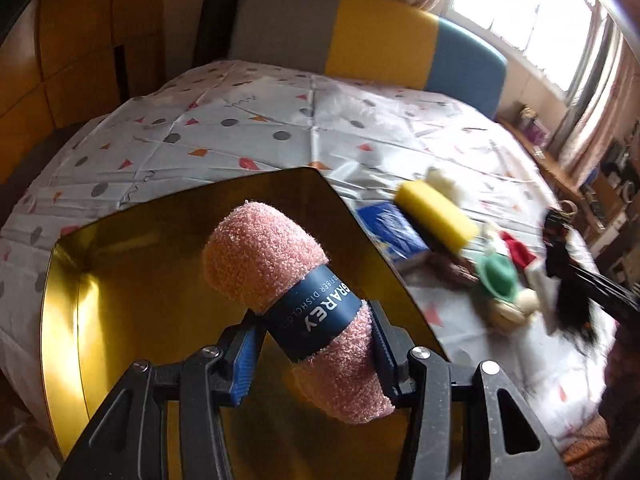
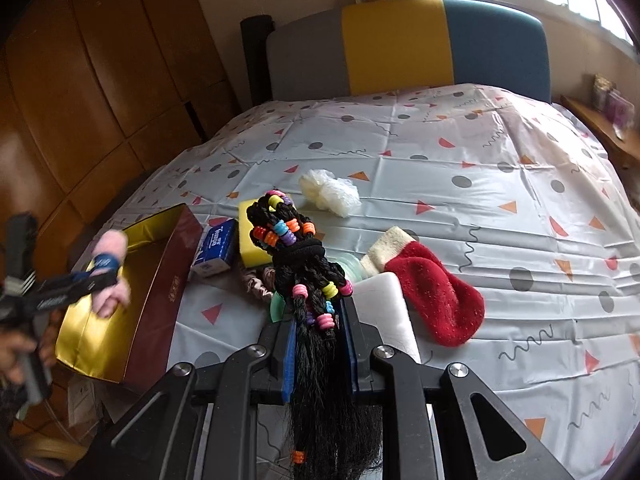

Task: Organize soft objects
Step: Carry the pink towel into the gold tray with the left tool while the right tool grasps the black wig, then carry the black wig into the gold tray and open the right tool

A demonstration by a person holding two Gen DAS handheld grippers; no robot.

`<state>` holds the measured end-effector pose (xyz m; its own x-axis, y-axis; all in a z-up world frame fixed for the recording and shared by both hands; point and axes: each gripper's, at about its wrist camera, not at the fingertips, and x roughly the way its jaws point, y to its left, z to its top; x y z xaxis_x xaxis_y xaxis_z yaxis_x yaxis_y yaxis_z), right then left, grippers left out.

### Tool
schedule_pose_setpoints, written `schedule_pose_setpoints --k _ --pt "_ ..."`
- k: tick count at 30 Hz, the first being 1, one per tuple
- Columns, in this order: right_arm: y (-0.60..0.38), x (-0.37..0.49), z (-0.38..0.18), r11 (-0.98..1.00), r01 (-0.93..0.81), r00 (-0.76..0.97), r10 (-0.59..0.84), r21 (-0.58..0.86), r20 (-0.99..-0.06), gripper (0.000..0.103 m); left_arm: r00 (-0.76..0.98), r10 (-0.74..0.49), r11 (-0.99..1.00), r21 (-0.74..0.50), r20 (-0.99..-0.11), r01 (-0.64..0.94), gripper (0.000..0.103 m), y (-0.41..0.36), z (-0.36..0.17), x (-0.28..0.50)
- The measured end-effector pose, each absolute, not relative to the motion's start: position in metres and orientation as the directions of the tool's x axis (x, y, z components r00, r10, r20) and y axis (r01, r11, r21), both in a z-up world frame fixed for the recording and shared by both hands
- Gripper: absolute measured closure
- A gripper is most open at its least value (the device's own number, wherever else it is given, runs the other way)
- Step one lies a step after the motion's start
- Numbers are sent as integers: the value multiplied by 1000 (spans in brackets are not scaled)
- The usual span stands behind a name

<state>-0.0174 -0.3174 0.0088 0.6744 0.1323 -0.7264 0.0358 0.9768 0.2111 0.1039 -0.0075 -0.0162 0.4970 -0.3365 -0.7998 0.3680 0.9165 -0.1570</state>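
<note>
Right wrist: patterned sheet (image 2: pixel 460 208) covers bed, wardrobe (image 2: pixel 100 92) beside.

The left wrist view looks steeply down along its gripper (image 1: pixel 316 344), close above the gold-lined box (image 1: pixel 120 280), facing the headboard (image 1: pixel 360 36). The right wrist view sits further right, over the bed (image 2: pixel 480 168), facing likewise. Both share box, yellow sponge (image 1: pixel 436 214), bed and headboard.

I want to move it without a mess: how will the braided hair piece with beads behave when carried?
The braided hair piece, clamped in the right gripper, is probably floppy: its loose ends hang below the fingers. The beads likely add some swing. Fine strands may snag.
</note>
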Motion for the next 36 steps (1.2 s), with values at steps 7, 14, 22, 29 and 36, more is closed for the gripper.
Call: schedule_pose_setpoints --k 7,14,22,29,36 --pt "-312 -17 8 982 21 672 126 189 -730 84 478 -302 931 -149 -825 332 47 -17 -25 136" --pt "-315 -18 8 986 43 676 90 162 -732 84 528 -303 951 -214 -794 224 29 7 -9 114" --pt "-307 -16 2 991 34 661 73 127 -747 84 585 -209 977 -139 -784 163 29 30 -10 50" --pt "-304 -13 -7 994 39 635 58 107 -771 84 638 -143 989 -93 -757 112 29 43 -10 15" --pt "-302 -10 -15 996 50 610 32 78 -791 84 642 -126 991 -63 -756 120 28 46 -11 1"
